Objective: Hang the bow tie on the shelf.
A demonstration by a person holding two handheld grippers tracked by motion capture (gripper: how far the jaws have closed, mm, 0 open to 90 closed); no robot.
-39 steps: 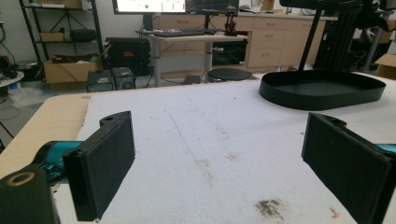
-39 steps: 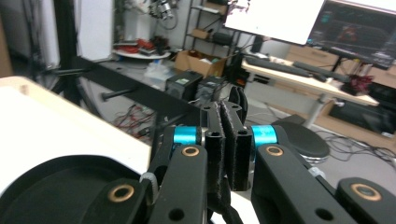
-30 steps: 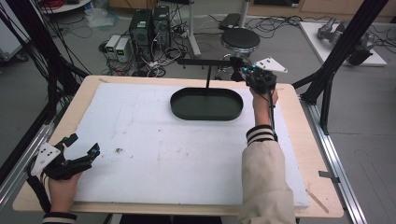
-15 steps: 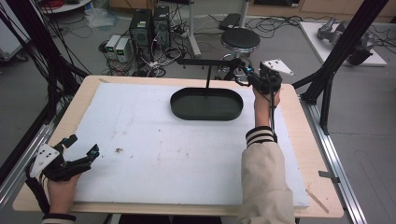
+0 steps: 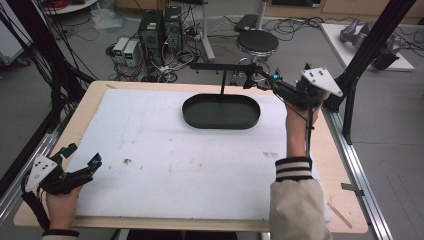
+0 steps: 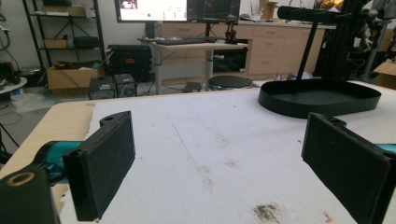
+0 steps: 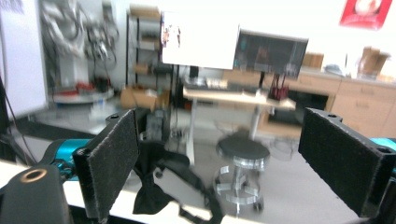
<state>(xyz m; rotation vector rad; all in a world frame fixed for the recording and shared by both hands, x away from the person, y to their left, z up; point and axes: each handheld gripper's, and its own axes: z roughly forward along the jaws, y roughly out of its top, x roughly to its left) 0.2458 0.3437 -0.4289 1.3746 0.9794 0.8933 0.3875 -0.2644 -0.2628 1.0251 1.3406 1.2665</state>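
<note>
High view first. My left gripper sits low at the near left corner of the white mat, fingers spread, nothing between them. The black oval tray is at the far middle of the mat. A thin post stands up from it and carries a crossbar. My right gripper is up at the right end of that crossbar, above the table's far edge and pointing left along it. Its jaws have just been opening, and nothing sits between them. There's something dark at their tips, but I can't tell it from the fingers here.

Over to the left gripper view. My left gripper shows both pads wide apart with only bare, stained mat between them. The tray lies well ahead to the right, and its post rises to the crossbar.

Now the right gripper view, a bit blurred. My right gripper is released, its pads standing far apart and pressing on nothing. A limp black piece of cloth shows low down, just right of the left pad and beyond it. I can't tell what it hangs from. Past it a round stool stands on the floor.
</note>
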